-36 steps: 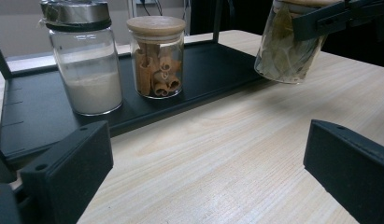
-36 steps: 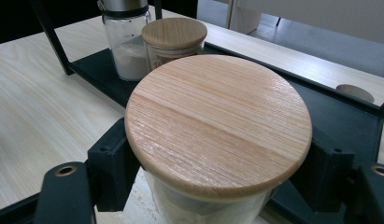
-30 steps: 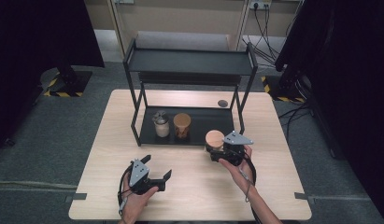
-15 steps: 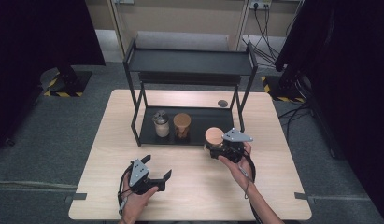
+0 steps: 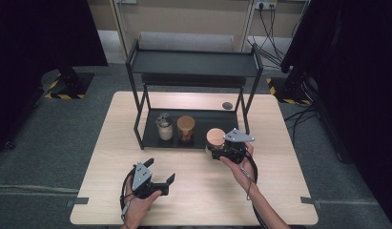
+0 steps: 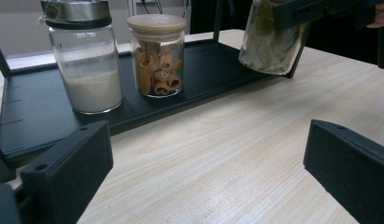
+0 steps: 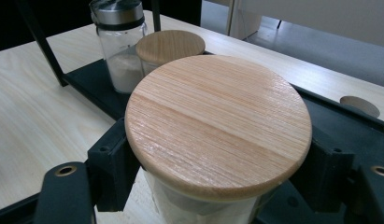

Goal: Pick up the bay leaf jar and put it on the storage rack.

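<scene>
A glass jar with a wooden lid (image 5: 215,137) hangs tilted at the front right edge of the black rack's lower tray (image 5: 208,118), with dried leaves inside (image 6: 269,44). My right gripper (image 5: 213,149) is shut on it, its jaws pressing the glass on both sides just under the lid (image 7: 217,121). On the tray stand a metal-lidded jar of white powder (image 5: 164,128) (image 6: 87,70) and a wooden-lidded jar of cinnamon sticks (image 5: 185,128) (image 6: 157,56). My left gripper (image 5: 160,171) (image 6: 208,140) rests open on the table in front of the rack, nothing between its jaws.
The rack's top shelf (image 5: 193,62) spans above the tray on thin black legs. A round hole (image 5: 227,105) sits in the wooden table (image 5: 112,143) behind the rack. Dark curtains flank the table, and cables lie on the floor at the back right.
The right gripper has carried the jar a little up and toward the rack. The left gripper has stayed put.
</scene>
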`<move>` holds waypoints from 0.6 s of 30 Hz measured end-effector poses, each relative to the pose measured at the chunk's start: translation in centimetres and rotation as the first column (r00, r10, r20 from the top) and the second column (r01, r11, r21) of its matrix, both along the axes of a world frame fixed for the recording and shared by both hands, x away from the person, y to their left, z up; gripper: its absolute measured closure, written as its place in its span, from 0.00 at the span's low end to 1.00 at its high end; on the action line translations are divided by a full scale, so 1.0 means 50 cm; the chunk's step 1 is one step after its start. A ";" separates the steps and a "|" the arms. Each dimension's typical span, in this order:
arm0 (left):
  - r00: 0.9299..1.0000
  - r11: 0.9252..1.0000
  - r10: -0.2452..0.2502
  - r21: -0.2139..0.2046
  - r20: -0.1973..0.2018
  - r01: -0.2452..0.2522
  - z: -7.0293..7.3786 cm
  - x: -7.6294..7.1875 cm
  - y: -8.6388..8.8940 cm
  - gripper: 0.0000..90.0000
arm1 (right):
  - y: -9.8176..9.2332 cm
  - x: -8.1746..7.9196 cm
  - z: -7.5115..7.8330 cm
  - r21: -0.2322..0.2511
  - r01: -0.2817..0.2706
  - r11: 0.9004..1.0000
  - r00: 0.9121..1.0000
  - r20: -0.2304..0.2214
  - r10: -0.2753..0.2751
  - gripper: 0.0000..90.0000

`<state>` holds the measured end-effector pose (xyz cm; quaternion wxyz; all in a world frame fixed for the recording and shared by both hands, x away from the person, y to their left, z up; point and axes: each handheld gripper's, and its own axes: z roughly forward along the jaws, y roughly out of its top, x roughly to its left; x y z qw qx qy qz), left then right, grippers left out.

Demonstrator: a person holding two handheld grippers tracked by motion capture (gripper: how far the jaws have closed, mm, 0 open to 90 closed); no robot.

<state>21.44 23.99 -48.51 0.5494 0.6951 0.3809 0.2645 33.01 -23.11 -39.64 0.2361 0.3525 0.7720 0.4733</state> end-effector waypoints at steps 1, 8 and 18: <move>1.000 1.000 0.000 0.001 0.000 0.000 0.000 0.000 0.000 0.01 | 0.001 0.002 0.001 0.000 0.000 1.000 1.000 0.002 0.000 0.29; 1.000 1.000 0.001 -0.001 0.002 -0.001 0.000 0.000 0.001 0.01 | 0.009 0.012 0.005 0.000 -0.001 1.000 1.000 0.003 0.001 0.29; 1.000 1.000 0.002 -0.002 0.003 -0.002 0.001 -0.001 0.001 0.01 | 0.019 0.025 0.012 -0.006 0.009 1.000 1.000 0.007 -0.009 0.29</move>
